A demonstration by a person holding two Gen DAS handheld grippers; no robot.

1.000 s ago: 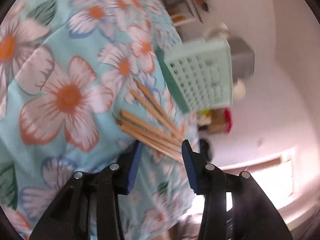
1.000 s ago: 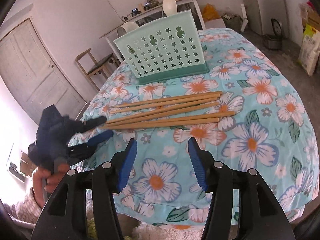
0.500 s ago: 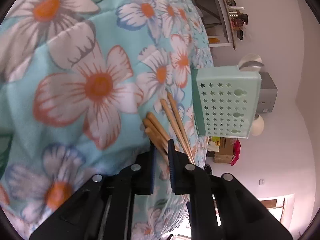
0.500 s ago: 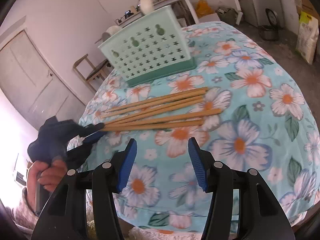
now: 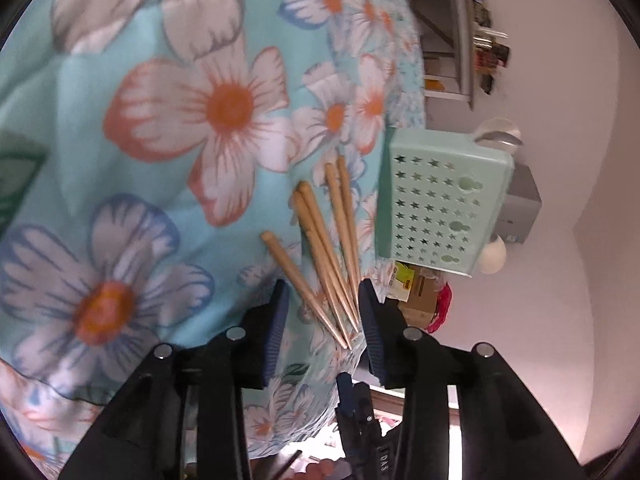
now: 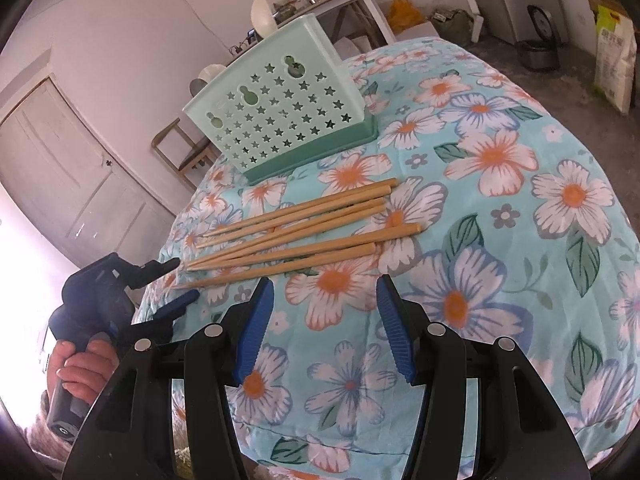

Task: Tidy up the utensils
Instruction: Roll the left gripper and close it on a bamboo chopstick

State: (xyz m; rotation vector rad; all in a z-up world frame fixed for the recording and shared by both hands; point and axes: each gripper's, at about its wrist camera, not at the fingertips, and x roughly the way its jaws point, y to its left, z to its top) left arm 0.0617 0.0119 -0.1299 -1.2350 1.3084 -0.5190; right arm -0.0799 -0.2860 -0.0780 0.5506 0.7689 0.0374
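Chopsticks: six long tapered wooden chopsticks [image 6: 304, 232] lie loosely side by side on the desk's turquoise floral cloth [image 6: 496, 208], just in front of the mint-green star-perforated plastic basket [image 6: 280, 120], apart from it.
Handling: likely light, stiff and smooth; round shafts would roll or fan apart on soft cloth, and a bundle could slip lengthwise.
Where to hold: probably across the shafts a little in from the thin tips, one or two at a time, so they do not scissor.
Left claw [image 5: 324, 316]: released, blue pads straddling the thin tips at the desk edge, nothing pinched.
Right claw [image 6: 324, 320]: released, empty, hovering near the chopsticks' middle.
Basket: upright, interior hidden from both views.
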